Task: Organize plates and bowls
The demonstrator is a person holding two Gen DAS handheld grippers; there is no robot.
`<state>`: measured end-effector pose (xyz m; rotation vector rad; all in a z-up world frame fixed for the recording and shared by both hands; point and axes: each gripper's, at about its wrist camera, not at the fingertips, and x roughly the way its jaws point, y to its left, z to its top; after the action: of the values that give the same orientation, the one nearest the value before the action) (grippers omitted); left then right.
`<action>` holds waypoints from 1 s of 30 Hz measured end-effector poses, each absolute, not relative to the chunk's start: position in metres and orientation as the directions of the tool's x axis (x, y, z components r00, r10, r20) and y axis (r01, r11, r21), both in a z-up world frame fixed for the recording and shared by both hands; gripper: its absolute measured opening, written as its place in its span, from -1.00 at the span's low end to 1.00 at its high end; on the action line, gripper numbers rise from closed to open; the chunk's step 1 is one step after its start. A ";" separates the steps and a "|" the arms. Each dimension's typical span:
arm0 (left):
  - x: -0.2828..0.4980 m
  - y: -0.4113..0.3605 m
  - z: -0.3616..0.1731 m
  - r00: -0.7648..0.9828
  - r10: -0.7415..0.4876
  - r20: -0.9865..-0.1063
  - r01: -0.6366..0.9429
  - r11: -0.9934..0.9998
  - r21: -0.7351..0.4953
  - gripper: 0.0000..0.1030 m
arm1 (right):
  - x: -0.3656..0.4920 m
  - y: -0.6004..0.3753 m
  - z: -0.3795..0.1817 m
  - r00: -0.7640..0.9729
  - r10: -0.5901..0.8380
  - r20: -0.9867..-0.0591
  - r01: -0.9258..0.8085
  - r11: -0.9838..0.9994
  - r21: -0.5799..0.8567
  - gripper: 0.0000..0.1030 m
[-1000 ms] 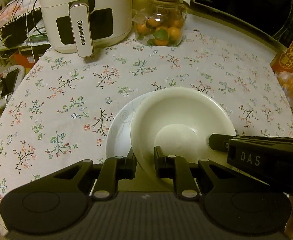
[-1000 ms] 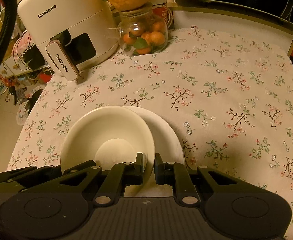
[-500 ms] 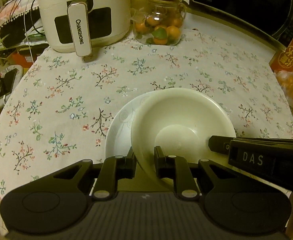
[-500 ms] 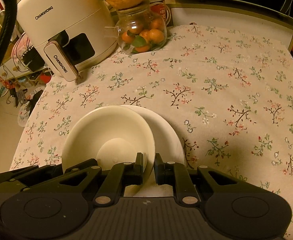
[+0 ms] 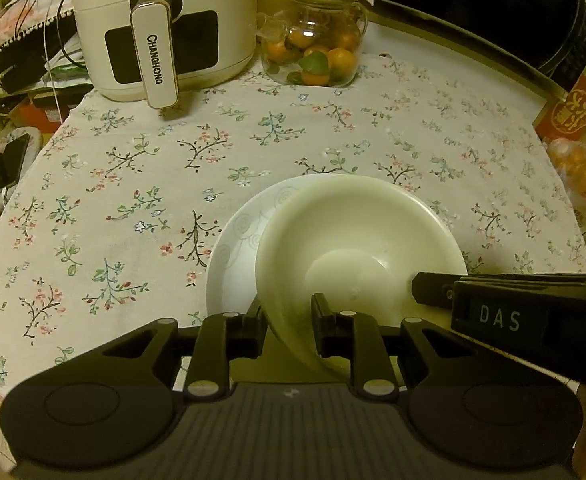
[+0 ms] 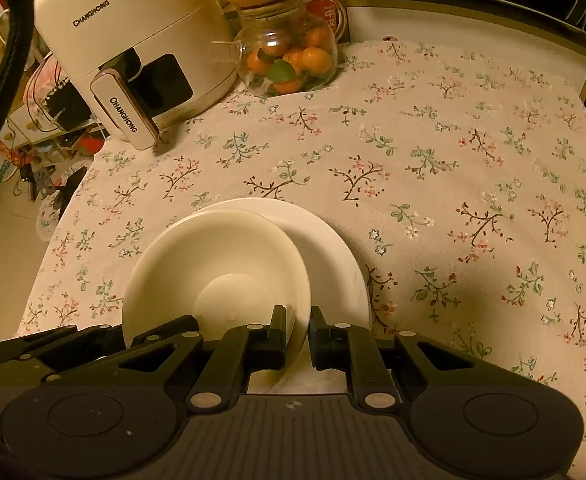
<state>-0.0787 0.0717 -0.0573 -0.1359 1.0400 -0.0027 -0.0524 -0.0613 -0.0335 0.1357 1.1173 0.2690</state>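
A smooth, round cream bowl (image 5: 357,248) is sitting tilted over a white plate (image 5: 237,256) with faint swirl patterns on the floral-clothed worktop (image 5: 173,184). Both the left gripper (image 5: 287,320) and the right gripper (image 6: 297,330) are clamping its near rim.

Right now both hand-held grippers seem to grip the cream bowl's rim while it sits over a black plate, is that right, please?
Nearly: the plate is white, as the left wrist view shows. The left hand-held gripper and right hand-held gripper do grip the cream bowl.
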 end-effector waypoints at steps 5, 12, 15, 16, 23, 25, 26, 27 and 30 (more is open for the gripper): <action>-0.077 0.071 -0.057 0.524 -0.061 -0.849 -0.055 0.993 -0.106 -0.55 | -0.052 -0.060 -0.033 0.423 0.270 -0.865 -0.151 0.962 0.227 -0.77; -0.078 0.071 -0.056 0.538 -0.059 -0.841 -0.054 0.993 -0.103 -0.52 | -0.050 -0.062 -0.035 0.427 0.269 -0.863 -0.139 0.963 0.231 -0.77; -0.079 0.072 -0.055 0.546 -0.063 -0.836 -0.050 0.993 -0.108 -0.52 | -0.051 -0.062 -0.034 0.427 0.269 -0.863 -0.143 0.963 0.230 -0.77; -0.079 0.072 -0.054 0.550 -0.062 -0.833 -0.048 0.993 -0.106 -0.51 | -0.051 -0.062 -0.034 0.430 0.269 -0.862 -0.142 0.963 0.229 -0.77; -0.084 0.071 -0.045 0.587 -0.069 -0.807 -0.024 0.994 -0.103 -0.23 | -0.053 -0.064 -0.024 0.475 0.252 -0.843 -0.153 0.967 0.203 -0.73; -0.087 0.072 -0.042 0.597 -0.069 -0.799 -0.022 0.994 -0.102 -0.17 | -0.055 -0.064 -0.020 0.489 0.265 -0.831 -0.167 0.963 0.209 -0.66; -0.088 0.073 -0.040 0.604 -0.066 -0.795 -0.022 0.995 -0.100 -0.12 | -0.056 -0.064 -0.017 0.494 0.273 -0.825 -0.172 0.961 0.215 -0.65; -0.091 0.074 -0.037 0.611 -0.060 -0.790 -0.025 0.995 -0.095 -0.09 | -0.058 -0.066 -0.014 0.503 0.278 -0.819 -0.174 0.960 0.219 -0.64; -0.101 0.077 -0.027 0.637 -0.040 -0.770 -0.034 0.996 -0.081 -0.04 | -0.064 -0.070 -0.005 0.533 0.284 -0.797 -0.176 0.959 0.223 -0.54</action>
<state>-0.1012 0.0772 -0.0275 -0.0904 0.8808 -0.0037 -0.0641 -0.0701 -0.0048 0.1205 0.9707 0.2749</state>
